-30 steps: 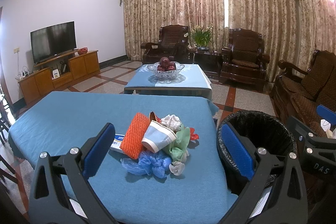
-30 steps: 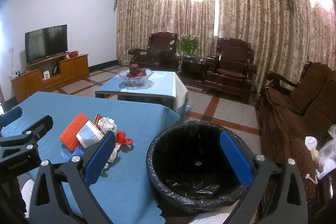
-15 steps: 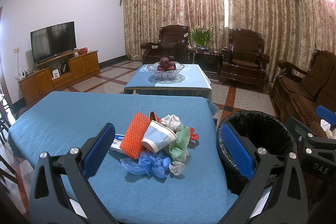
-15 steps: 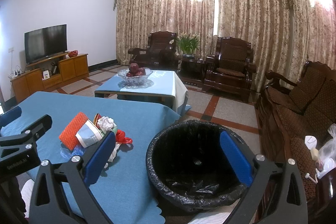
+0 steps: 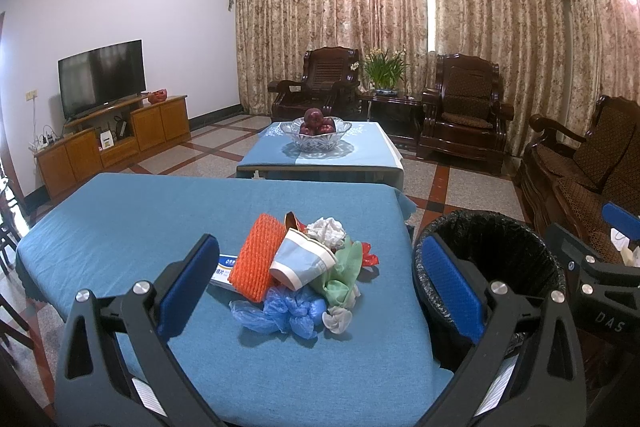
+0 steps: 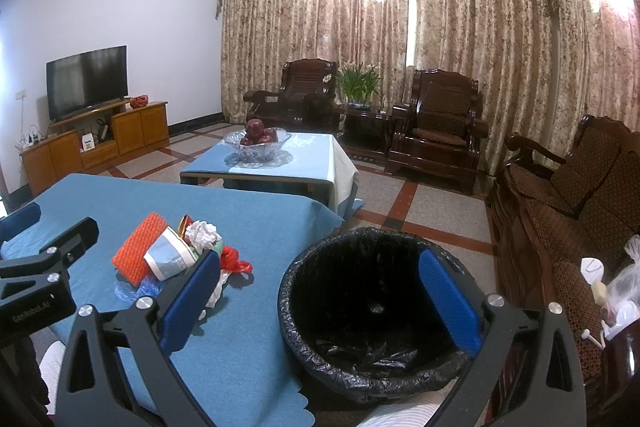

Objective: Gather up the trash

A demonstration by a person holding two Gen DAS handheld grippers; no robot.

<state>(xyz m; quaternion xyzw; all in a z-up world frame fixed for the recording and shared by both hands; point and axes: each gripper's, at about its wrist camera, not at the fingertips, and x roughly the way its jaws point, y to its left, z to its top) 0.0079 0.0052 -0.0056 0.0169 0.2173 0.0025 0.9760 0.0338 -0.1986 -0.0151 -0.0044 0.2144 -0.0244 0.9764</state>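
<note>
the trash pile point(image 5: 304, 275) sits on the blue tablecloth point(image 5: 160, 211), just ahead of the left gripper point(image 5: 316, 287) and framed between its blue pads. it holds an orange mesh sleeve point(image 5: 258, 261), a paper cup point(image 5: 302, 263) on its side, a crumpled white tissue point(image 5: 328, 230), green wrap point(image 5: 342, 277), blue plastic point(image 5: 288, 311), a red scrap point(image 5: 370, 255) and a flat carton point(image 5: 224, 269) tucked under the mesh. nothing looks collected yet, so the first pick seems to be the step in hand.

both tools stand wide and empty. the left gripper lines up best with the pile; i would take a top or outer piece first, such as the cup or the blue plastic nearest the tool, closing on one item rather than digging into the heap. soft film and tissue will likely crush and slip, so a deep bite low on the piece should help (the cup may roll if nudged on its side).

the right gripper point(image 6: 320, 307) hangs over the black-lined bin point(image 6: 372, 319), which stands off the table's right edge, to the right of the left tool. the pile lies near that edge, so the carry is short and sideways. from the wrist views the cloth ahead and left of the pile is bare, giving room to approach. the table corner and bin rim are the edges to clear, and the two tools sit close enough to bump. the fruit bowl point(image 5: 316, 135) on the farther table is well apart.
</note>
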